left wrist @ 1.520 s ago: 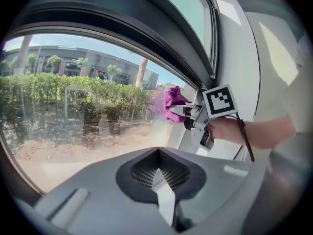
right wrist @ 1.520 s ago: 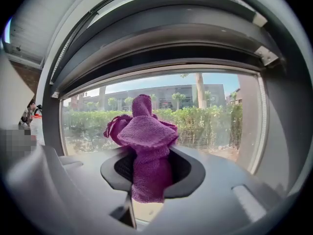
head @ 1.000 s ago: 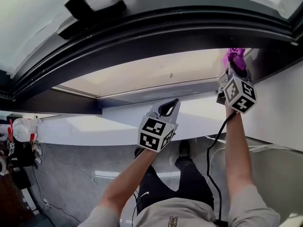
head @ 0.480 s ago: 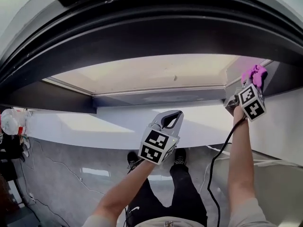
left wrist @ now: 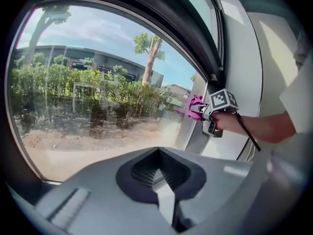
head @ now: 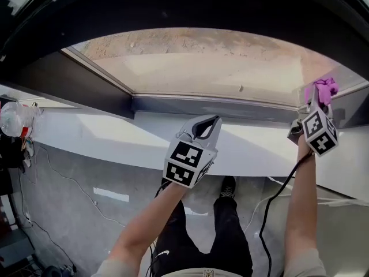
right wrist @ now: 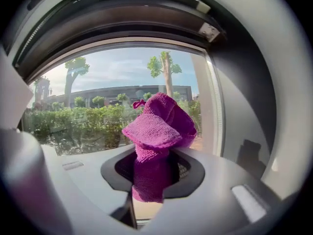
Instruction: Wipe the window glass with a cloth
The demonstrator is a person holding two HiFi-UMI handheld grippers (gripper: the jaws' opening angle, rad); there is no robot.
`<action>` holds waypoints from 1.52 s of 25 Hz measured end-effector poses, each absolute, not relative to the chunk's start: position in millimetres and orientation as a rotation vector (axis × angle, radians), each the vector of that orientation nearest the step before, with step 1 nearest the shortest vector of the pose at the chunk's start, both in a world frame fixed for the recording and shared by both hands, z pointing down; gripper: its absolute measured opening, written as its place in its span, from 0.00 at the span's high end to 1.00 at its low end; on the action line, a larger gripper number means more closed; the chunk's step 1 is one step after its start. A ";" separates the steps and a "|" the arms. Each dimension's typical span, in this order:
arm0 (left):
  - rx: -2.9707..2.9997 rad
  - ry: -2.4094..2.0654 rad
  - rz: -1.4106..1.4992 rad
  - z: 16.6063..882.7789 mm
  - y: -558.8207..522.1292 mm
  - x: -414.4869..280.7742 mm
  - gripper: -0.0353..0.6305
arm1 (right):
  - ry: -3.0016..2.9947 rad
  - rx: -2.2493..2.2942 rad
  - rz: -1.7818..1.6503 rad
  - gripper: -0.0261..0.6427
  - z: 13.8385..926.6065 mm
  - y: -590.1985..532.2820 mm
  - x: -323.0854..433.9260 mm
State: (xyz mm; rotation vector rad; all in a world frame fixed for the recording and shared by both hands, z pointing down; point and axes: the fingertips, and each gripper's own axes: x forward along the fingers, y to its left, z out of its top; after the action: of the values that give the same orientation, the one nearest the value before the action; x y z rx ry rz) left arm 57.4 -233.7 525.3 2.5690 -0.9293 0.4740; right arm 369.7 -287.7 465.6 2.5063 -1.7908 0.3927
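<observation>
A magenta cloth (right wrist: 156, 131) is bunched up and sticks out of my right gripper (right wrist: 152, 173), which is shut on it. In the head view this right gripper (head: 317, 101) is raised at the right end of the window glass (head: 202, 62), with the cloth (head: 324, 88) by the dark frame. The left gripper view shows the cloth (left wrist: 195, 106) close to the glass (left wrist: 88, 106); I cannot tell whether they touch. My left gripper (head: 207, 126) hangs lower, over the white sill (head: 115, 137), shut and holding nothing.
A dark window frame (head: 86, 85) runs round the glass. A black cable (head: 277, 183) hangs from the right gripper. A clear bottle and other clutter (head: 14, 126) stand at the far left. Below are the person's legs and grey floor (head: 86, 212).
The head view has swung so the glass fills more of the top. My right gripper has kept the cloth and stayed at the pane's right edge. The left gripper has hardly moved.
</observation>
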 end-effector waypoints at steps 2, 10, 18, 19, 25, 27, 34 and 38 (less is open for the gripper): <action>2.568 -0.953 0.473 520.6 -236.1 38.6 0.95 | -1.854 2.450 0.390 0.77 460.7 -294.5 333.9; 2.517 -1.084 0.470 514.4 -240.0 -47.9 0.95 | -2.006 2.309 0.462 0.77 463.8 -315.3 209.3; 2.403 -1.257 0.472 503.2 -252.1 -140.1 0.95 | -2.229 2.102 0.529 0.77 452.7 -341.4 61.2; 2.392 -1.276 0.470 500.1 -252.5 -149.9 0.95 | -2.259 2.065 0.536 0.77 450.3 -344.4 43.3; 2.343 -1.331 0.441 502.2 -251.7 -198.6 0.95 | -2.393 1.897 0.527 0.77 449.5 -360.4 -53.0; 2.318 -1.345 0.425 503.3 -246.8 -215.2 0.95 | -2.438 1.829 0.514 0.77 446.8 -365.1 -86.4; 2.247 -1.417 0.398 512.4 -235.1 -266.4 0.95 | -2.566 1.567 0.435 0.77 447.3 -376.8 -185.8; 2.214 -1.449 0.387 519.9 -233.8 -288.9 0.95 | -2.607 1.406 0.391 0.77 459.3 -385.2 -235.7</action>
State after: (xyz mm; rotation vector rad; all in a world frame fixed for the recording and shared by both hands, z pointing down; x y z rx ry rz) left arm -288.9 -233.8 519.9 2.2144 -1.4494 0.3872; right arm -235.7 -385.2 459.3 1.4057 -2.6069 0.3913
